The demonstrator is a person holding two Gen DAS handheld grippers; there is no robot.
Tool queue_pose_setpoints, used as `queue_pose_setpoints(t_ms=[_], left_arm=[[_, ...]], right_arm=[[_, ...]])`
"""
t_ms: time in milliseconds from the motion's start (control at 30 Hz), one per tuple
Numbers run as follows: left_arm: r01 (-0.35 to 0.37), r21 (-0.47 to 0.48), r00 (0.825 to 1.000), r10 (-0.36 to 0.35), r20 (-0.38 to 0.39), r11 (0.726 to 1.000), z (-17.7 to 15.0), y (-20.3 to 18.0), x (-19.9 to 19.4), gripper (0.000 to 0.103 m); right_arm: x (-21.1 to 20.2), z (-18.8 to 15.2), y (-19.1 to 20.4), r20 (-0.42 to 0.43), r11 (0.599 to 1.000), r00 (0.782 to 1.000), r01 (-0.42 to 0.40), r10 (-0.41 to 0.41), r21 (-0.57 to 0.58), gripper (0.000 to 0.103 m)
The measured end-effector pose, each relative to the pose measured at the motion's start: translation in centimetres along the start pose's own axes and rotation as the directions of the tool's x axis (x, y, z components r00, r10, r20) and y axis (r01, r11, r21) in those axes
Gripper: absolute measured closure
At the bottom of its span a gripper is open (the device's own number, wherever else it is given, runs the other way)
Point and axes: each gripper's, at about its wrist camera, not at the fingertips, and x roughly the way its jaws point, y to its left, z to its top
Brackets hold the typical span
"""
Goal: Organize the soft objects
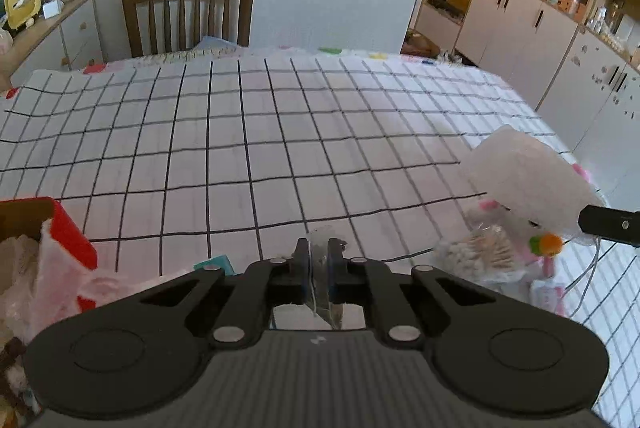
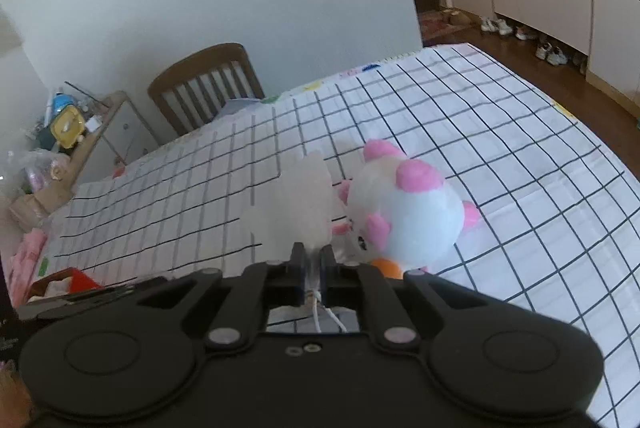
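Gridded tablecloth (image 1: 280, 147) fills mid-frame; left gripper (image 1: 319, 260) pinches a clear wrapper (image 1: 320, 268), right gripper (image 2: 314, 264) clamps a white mesh pouch (image 2: 296, 203), likely bound for the red box (image 1: 68, 228) at lower left.

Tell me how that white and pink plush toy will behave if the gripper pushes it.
The plush toy looks rounded and stuffed, so a push would probably roll or topple it rather than slide it. It should dent softly and seems light for its bulk.
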Motion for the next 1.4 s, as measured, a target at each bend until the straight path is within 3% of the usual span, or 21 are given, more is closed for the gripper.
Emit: queue_pose_setpoints(t_ms=[333,633,1100,1400], left_arm=[[0.034,-0.039,0.998,-0.032,0.050,0.999,-0.1,-0.1,-5.3,0.095],[-0.014,-0.064,0.995,0.021,0.097,0.998,-0.6,1.7,-10.6,0.095],[-0.106,-0.140,0.983,0.125,0.135,0.984,-2.2,10.6,-16.7,0.095],[-0.139,-0.144,0.979,0.158,0.127,0.980,-2.6,16.2,-18.2,0.095]], right_arm=[[-3.9,0.0,2.5,0.000,0.995,0.996,-0.090,0.090,-0.037,0.098],[-5.8,-0.2,7.4,-0.019,0.972,0.979,-0.205,0.204,-0.111,0.098],[-5.6,-2.8,18.9,-0.099,0.904,0.954,-0.301,0.284,-0.303,0.098],[-3.3,-4.6,24.7,-0.164,0.904,0.945,-0.320,0.283,-0.285,0.098]])
